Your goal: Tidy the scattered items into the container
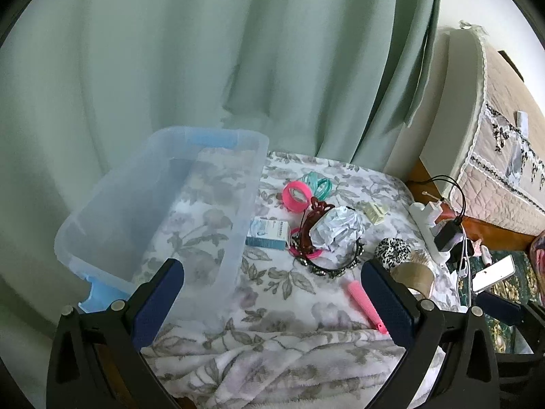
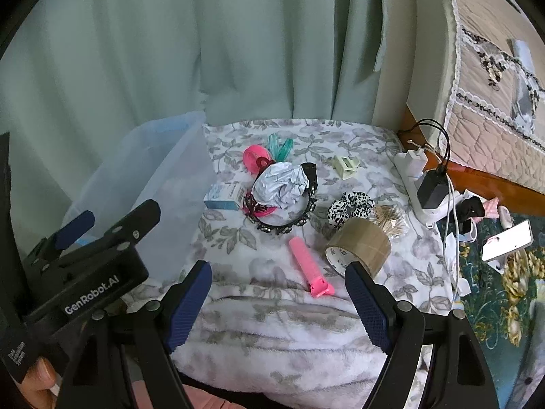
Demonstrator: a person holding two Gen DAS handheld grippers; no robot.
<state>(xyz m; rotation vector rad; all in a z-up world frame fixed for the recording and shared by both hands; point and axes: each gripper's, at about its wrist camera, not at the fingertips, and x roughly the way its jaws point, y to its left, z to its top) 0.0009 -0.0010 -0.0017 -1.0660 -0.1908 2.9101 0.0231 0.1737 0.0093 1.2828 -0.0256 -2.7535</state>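
Clear plastic storage bin (image 1: 163,211) with pale blue handles sits at the left of the floral blanket (image 1: 272,306), long axis running from near left toward the green curtain (image 1: 238,51); nothing visible inside but the blanket pattern showing through its floor. Scattered items lie just right of the bin. A small blue-and-white box (image 1: 269,233) lies flat against the bin's right wall, its long axis across the view. A crumpled ball of white paper (image 2: 281,184) rests on top of a dark beaded headband (image 2: 286,223), whose arc opens away from the camera. Behind them, a pink ring (image 1: 295,195) and teal rings (image 1: 318,184), touching. A pale yellow hair claw (image 2: 345,165) sits apart to the right. A leopard-print scrunchie (image 2: 351,204) lies just beside a roll of brown packing tape (image 2: 357,248), which is propped on its edge, its hole facing near left. A pink comb-like clip (image 2: 306,262) lies near the front, long axis running from far left to near right, wider end toward the camera. Left gripper (image 1: 272,298) spread wide, holding nothing, hovering over the bin's near corner. Right gripper (image 2: 277,301) likewise wide and unloaded, above the blanket's folded front, the pink clip between its fingers in view. White power strip (image 2: 419,191) with black charger at the blanket's right edge.
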